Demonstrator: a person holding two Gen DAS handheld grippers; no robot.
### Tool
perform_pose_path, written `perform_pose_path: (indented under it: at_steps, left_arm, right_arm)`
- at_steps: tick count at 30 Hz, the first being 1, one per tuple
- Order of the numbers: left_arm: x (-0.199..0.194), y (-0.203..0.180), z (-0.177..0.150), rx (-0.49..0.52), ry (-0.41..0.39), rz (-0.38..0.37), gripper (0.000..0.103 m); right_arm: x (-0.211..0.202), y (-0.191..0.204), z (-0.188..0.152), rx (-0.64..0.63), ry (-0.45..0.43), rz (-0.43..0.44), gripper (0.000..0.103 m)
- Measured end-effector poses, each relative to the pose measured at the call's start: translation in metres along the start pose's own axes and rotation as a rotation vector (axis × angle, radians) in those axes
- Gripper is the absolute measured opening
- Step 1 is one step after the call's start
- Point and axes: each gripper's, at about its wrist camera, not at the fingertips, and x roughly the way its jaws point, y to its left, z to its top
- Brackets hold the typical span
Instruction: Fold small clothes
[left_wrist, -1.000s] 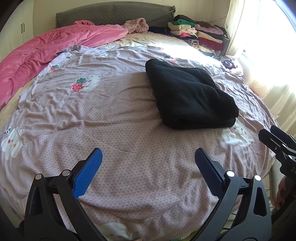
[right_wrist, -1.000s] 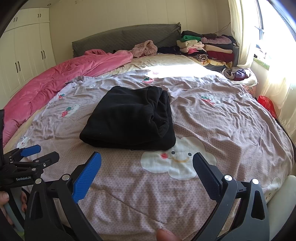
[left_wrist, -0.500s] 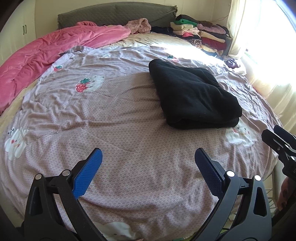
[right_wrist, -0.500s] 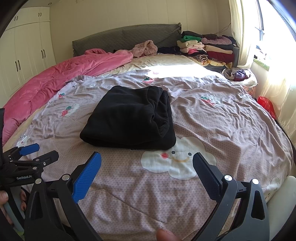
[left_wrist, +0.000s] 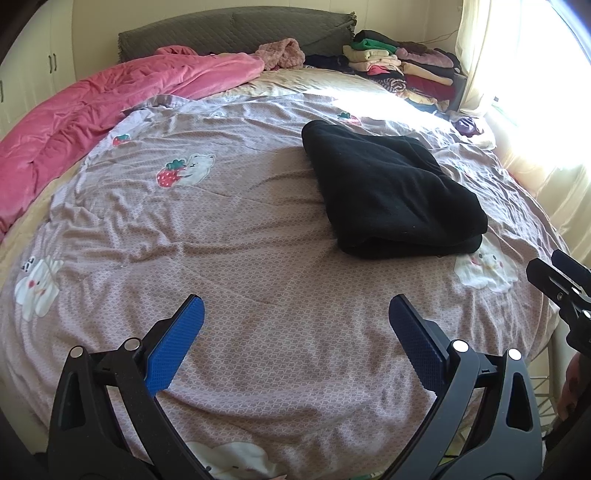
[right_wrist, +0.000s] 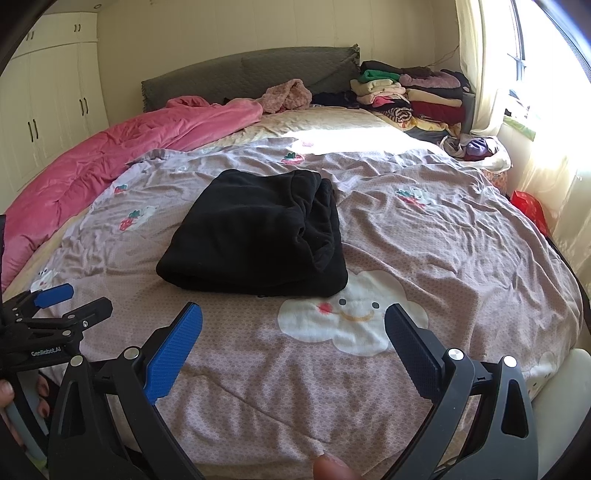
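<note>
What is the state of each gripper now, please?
Left gripper: open, holding nothing, above the bedsheet.
Right gripper: open, holding nothing, short of the folded black garment.

"GenRobot.AI" on left hand-held gripper (right_wrist: 70, 302)

Sunlight from the window (right_wrist: 546, 55) overexposes the right side; fisheye-warped edges.

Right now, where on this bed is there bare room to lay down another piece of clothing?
Widest bare patch: bedspread between the folded black garment, pink quilt and open left gripper. Crowded by the stacked clothes.
</note>
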Motion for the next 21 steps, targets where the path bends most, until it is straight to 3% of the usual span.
perform_pose_path:
  at_steps: [6, 9, 12, 16, 19, 21]
  left_arm:
    - [0.002, -0.001, 0.001, 0.006, 0.010, 0.016, 0.094]
    - [0.010, 0.002, 0.001, -0.011, 0.039, 0.070, 0.094]
    - [0.015, 0.012, 0.000, -0.048, 0.061, 0.052, 0.094]
    - [0.004, 0.036, 0.007, -0.106, 0.015, 0.069, 0.094]
    - [0.000, 0.074, 0.018, -0.162, 0.006, 0.130, 0.094]
    - [-0.001, 0.114, 0.029, -0.205, 0.005, 0.206, 0.094]
  right_arm:
    - [0.001, -0.005, -0.001, 0.007, 0.005, -0.018, 0.099]
    - [0.002, -0.011, -0.002, 0.015, 0.006, -0.042, 0.099]
    - [-0.002, -0.023, -0.005, 0.036, -0.002, -0.096, 0.099]
    - [-0.013, -0.069, -0.016, 0.126, -0.021, -0.236, 0.099]
    - [-0.028, -0.136, -0.035, 0.263, -0.023, -0.389, 0.099]
    - [-0.044, -0.197, -0.054, 0.385, -0.016, -0.537, 0.099]
